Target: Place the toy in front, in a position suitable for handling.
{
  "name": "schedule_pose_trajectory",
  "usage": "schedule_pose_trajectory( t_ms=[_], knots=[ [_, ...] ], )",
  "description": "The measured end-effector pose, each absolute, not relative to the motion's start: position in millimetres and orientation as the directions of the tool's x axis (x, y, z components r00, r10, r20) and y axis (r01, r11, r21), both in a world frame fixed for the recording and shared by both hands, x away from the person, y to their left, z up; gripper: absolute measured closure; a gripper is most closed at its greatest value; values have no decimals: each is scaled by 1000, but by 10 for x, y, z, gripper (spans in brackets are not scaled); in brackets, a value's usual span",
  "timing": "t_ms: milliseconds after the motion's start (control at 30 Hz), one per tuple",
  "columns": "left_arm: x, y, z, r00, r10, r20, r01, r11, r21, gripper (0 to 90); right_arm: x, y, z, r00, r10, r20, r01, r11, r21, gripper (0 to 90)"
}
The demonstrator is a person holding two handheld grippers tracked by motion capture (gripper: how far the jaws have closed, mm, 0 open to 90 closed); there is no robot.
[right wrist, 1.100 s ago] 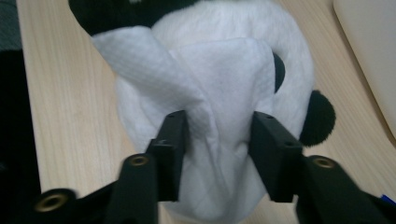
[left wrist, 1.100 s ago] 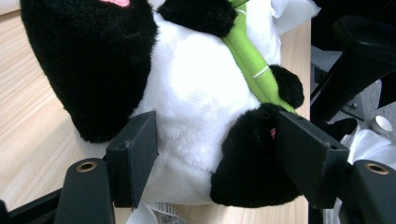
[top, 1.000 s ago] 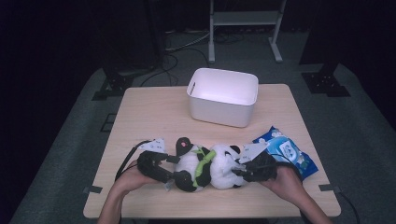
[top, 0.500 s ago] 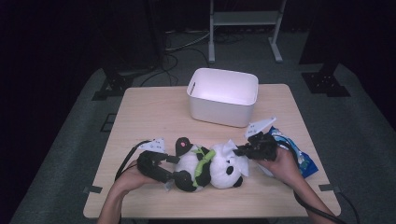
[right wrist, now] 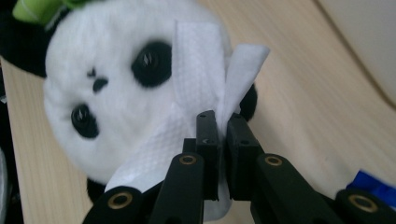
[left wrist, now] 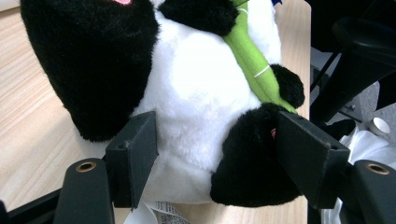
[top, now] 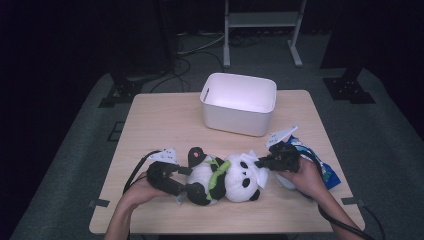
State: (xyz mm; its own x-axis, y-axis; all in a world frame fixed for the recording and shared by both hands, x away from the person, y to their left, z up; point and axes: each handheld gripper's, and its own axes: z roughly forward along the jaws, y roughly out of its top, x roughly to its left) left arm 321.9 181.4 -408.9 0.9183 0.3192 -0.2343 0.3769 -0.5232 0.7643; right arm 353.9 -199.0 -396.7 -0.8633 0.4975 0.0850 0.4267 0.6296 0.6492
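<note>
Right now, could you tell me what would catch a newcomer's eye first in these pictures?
A plush panda lies at the table's near edge, its lower body clamped by the left claw. The right claw, shut on a white wipe, holds it against the panda's face. A white bin stands behind.

panda [top: 227, 176]: white body and head, black legs, arms, ears and eye patches, small black nose, a pink patch on one black foot
bamboo [left wrist: 250, 58]: bright green stalk with a thin white band, lying across the panda's white belly
wipe [right wrist: 198, 79]: white, with a fine dotted embossed weave
pack [top: 320, 167]: blue, with white areas
bin [top: 239, 102]: plain white inside and out
bench [top: 160, 125]: pale wood with a faint straight grain
left gripper [left wrist: 219, 154]: black, dark grey fingers [left wrist: 133, 156], brass-coloured rivets
right gripper [right wrist: 219, 133]: black, brass-coloured rivets
floor [top: 75, 150]: grey
</note>
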Motion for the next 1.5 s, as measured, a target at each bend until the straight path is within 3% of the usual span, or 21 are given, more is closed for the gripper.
schedule_pose_trajectory(
  t_ms=[267,700,1033,1500],
  knots=[
    [3218,1812,-4092,918,318,-235,377,-524,764,294,3460,-1988,-3932,-869,478,130,438,618,653,845],
    [3212,1807,-4087,922,317,-223,368,-534,761,292,3642,-1426,-3606,-914,389,115,365,665,651,845],
    [3209,1802,-4087,922,318,-221,367,-537,760,291,3813,-1066,-3608,-930,344,129,346,704,620,844],
    [3201,1797,-4092,925,310,-219,361,-541,759,291,3918,-953,-3652,-932,325,163,354,713,605,841]
  ],
)
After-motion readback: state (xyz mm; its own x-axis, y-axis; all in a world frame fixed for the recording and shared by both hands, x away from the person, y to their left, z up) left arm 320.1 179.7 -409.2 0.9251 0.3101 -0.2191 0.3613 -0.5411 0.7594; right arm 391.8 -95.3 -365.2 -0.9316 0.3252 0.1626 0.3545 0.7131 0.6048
